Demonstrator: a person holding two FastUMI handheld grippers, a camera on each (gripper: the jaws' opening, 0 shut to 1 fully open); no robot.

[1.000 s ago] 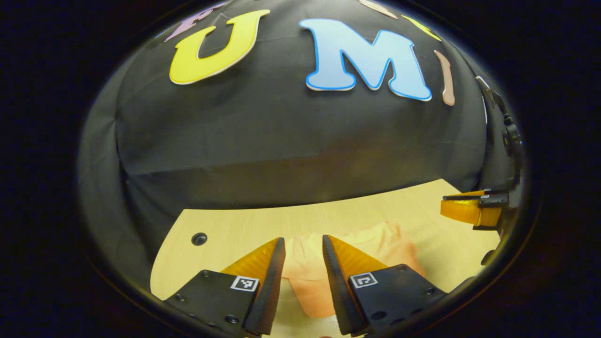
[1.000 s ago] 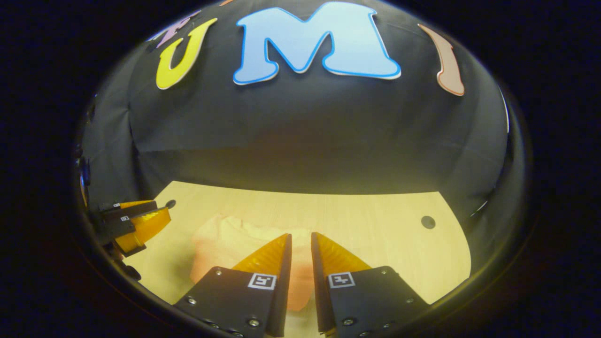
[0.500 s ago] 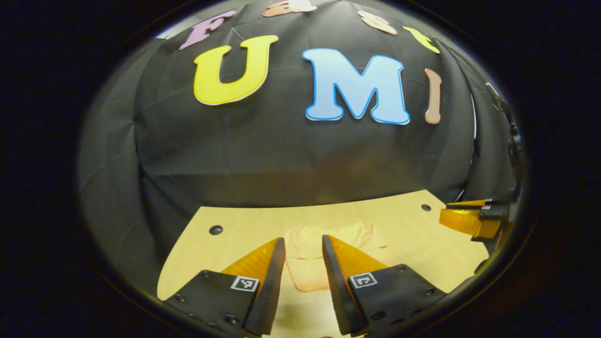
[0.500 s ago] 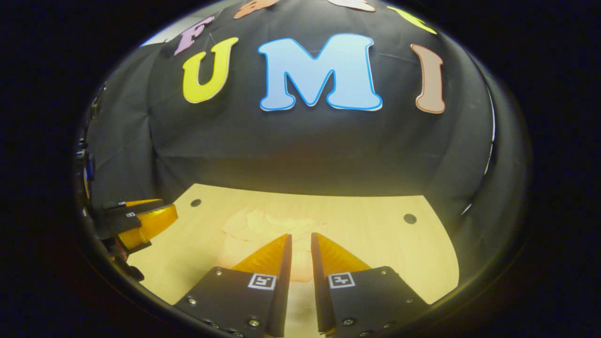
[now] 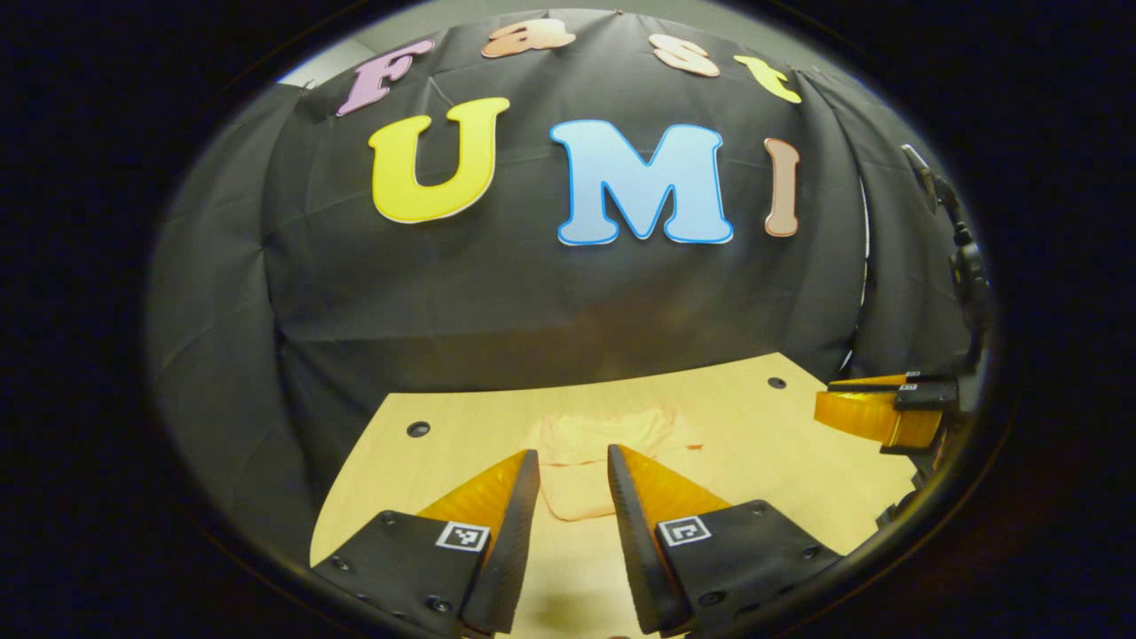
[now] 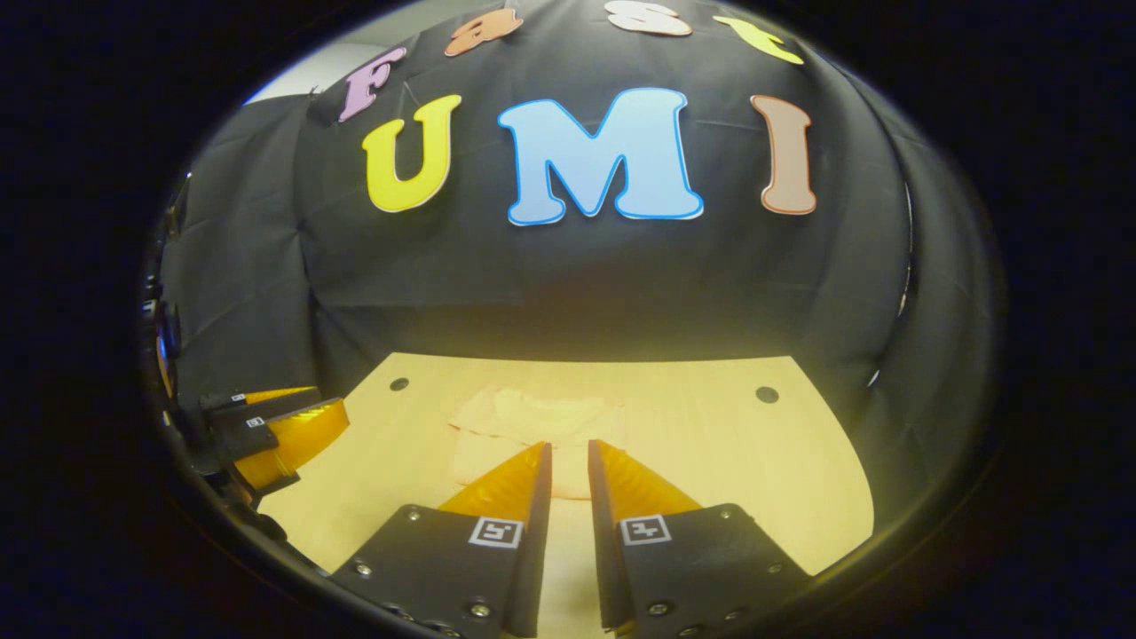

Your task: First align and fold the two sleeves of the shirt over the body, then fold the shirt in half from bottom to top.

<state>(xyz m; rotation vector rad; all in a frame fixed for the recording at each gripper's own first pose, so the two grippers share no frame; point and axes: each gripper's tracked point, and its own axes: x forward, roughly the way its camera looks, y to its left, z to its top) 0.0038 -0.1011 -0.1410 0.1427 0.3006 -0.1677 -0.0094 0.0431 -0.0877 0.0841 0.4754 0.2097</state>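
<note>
Peach shirt (image 5: 593, 453) (image 6: 532, 426), folded compact, flat on the far table middle.

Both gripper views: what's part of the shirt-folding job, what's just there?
Job:
- folded peach cloth shirt
- left gripper, open, empty
- right gripper, open, empty

Just there:
- light wooden table
- dark round table holes

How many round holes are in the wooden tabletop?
2: one hole near the far left corner, one hole near the far right corner. The folded shirt and grippers may hide others.
</note>
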